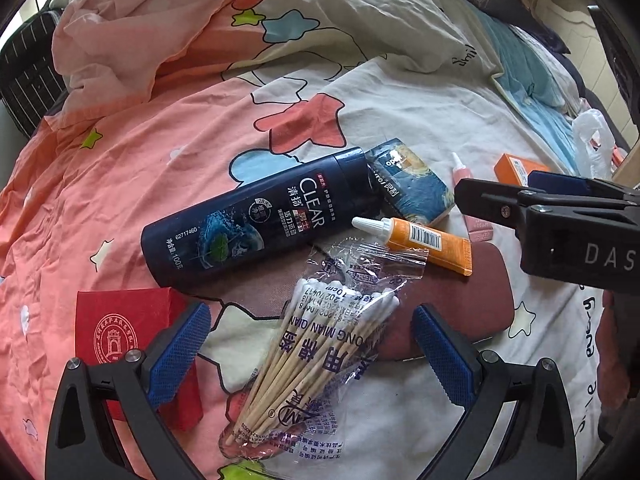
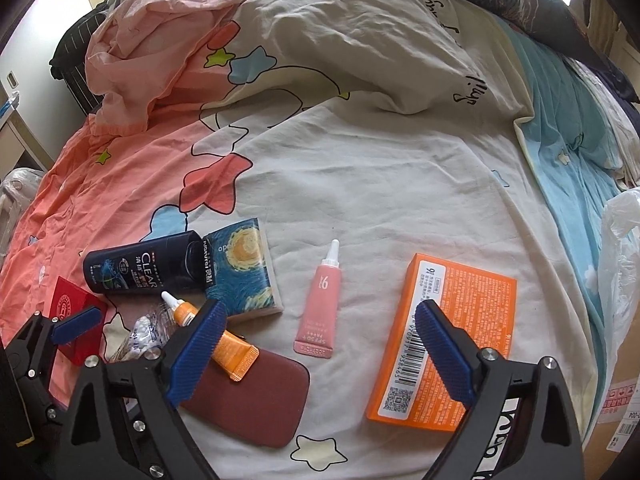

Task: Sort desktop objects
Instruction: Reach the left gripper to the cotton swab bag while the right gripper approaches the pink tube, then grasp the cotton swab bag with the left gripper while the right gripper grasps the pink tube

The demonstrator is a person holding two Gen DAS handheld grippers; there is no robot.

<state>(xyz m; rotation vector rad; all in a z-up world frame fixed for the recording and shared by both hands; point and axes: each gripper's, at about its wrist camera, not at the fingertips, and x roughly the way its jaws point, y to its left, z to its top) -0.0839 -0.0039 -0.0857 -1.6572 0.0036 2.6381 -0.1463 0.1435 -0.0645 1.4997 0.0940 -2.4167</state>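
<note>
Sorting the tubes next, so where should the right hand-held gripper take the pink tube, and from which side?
Grip the pink tube across its flat mid-body, coming from above. It lies flat on the sheet, apart from everything else, and the nozzle end tapers too narrow for a sure hold.

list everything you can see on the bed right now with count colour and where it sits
dark blue plastic shampoo bottle: 1, navy, lying on its side left of centre
starry-night printed tissue pack: 1, blue and yellow, touching the bottle's cap end
orange squeeze tube with white cap: 1, orange, tail resting on the case
clear bag of cotton swabs: 1, white tips on wooden sticks, partly over the case
maroon flat case: 1, maroon, under the tube and swabs
pink squeeze tube: 1, pink, alone on white sheet
orange cardboard box: 1, orange, right side
red box: 1, red, left edge
patterned bedsheet: 1, pink, white, blue
left gripper: open, over the swabs
right gripper: open, near the pink tube
</note>
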